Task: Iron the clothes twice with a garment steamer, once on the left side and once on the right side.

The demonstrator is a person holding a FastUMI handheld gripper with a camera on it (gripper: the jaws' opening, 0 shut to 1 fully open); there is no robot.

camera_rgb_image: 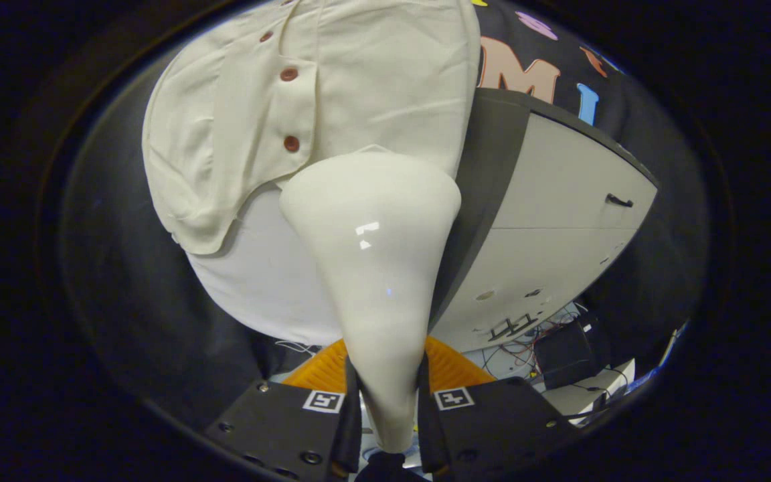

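Note:
My gripper is shut on the narrow handle of a glossy white garment steamer, which widens ahead of the fingers into a flat head. The steamer's head lies against a cream shirt with reddish-brown buttons that hangs straight ahead. The head sits low on the shirt's right half, just right of the button strip. A white undergarment or lining shows below the shirt's curved hem, left of the steamer.
A grey cabinet with a dark side panel and a small black handle stands close on the right of the shirt. An orange ribbed piece lies behind the fingers. Loose wires and a black box sit low on the right.

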